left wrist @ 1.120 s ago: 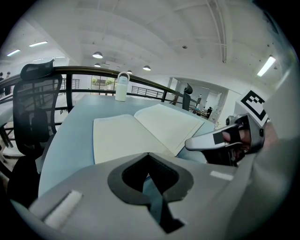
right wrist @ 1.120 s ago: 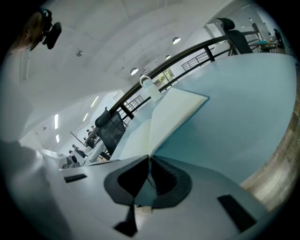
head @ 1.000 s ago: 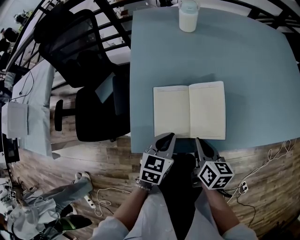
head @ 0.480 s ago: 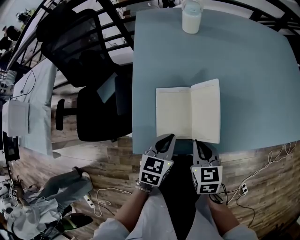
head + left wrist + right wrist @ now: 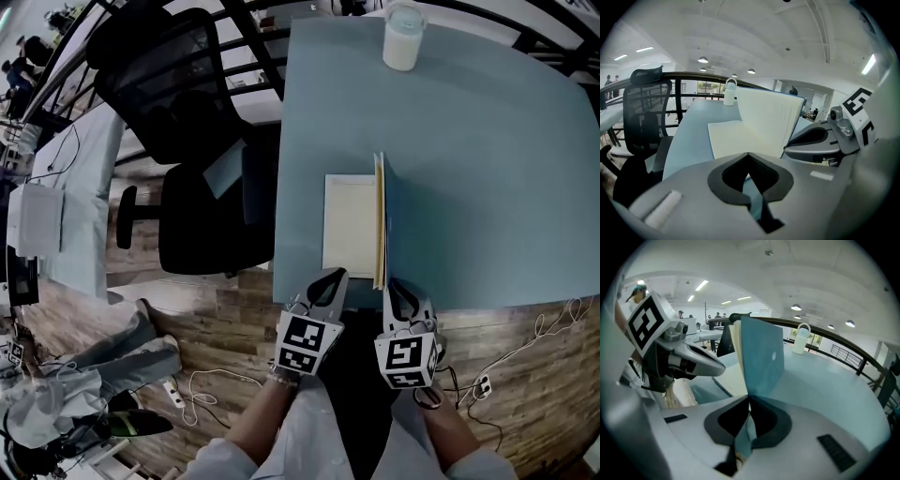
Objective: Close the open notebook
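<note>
Blue-covered notebook (image 5: 352, 225) is found near the worktop's (image 5: 487, 169) front edge: left half lying flat, right cover stood upright, pinched at its near edge by the closed right gripper (image 5: 390, 284); the left gripper (image 5: 335, 276) is held closed and empty just beside it

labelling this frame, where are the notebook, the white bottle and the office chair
notebook (image 5: 352, 225), head view, flat left page
white bottle (image 5: 403, 42), head view, its body
office chair (image 5: 202, 230), head view, seat cushion

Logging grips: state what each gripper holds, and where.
The right gripper pinches the notebook by the near edge of its raised right half; the left gripper, jaws together, holds nothing.
</note>
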`<state>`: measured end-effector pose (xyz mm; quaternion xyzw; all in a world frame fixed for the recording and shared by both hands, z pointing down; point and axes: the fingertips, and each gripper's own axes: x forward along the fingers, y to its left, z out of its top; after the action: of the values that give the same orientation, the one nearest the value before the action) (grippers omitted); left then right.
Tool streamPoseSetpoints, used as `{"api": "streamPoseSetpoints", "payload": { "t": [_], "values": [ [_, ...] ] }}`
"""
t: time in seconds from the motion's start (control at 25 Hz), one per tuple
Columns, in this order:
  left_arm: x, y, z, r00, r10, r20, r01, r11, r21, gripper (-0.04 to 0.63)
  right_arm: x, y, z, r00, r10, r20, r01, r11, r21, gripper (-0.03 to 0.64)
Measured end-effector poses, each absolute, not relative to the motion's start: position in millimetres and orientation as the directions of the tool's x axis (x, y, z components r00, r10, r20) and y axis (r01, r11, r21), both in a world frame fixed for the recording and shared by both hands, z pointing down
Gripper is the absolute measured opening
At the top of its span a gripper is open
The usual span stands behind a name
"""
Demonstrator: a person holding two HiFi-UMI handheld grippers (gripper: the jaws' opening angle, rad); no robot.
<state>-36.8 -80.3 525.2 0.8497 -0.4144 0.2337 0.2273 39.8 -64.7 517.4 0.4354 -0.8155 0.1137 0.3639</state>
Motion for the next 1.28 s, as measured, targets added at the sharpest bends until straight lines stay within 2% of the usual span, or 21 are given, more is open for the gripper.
{"api": "streamPoseSetpoints", "payload": {
  "t": [0.52, 0.96, 1.16, 1.28],
  "values": [
    [-84, -72, 521, 0.442, -0.668, 0.599, -0.889, -0.416, 0.192, 0.002, 14, -63, 539, -0.397, -0.475, 0.785, -0.576, 0.795, 0.189, 0.012],
    [-95, -65, 517, 0.415, -0.692, 0.591, -0.904, -0.387, 0.181, 0.002, 9, -62, 545, -0.458, -0.378, 0.804, -0.544, 0.835, 0.082, 0.021],
    [-96, -67, 511, 0.414, -0.699, 0.583, -0.905, -0.386, 0.181, 0.002, 3, -58, 541, -0.523, -0.334, 0.784, -0.551, 0.835, -0.012, 0.089],
    [-91, -69, 507, 0.421, -0.701, 0.576, -0.901, -0.394, 0.180, 0.002, 3, -57, 537, -0.560, -0.329, 0.760, -0.567, 0.822, -0.062, 0.097]
  ]
}}
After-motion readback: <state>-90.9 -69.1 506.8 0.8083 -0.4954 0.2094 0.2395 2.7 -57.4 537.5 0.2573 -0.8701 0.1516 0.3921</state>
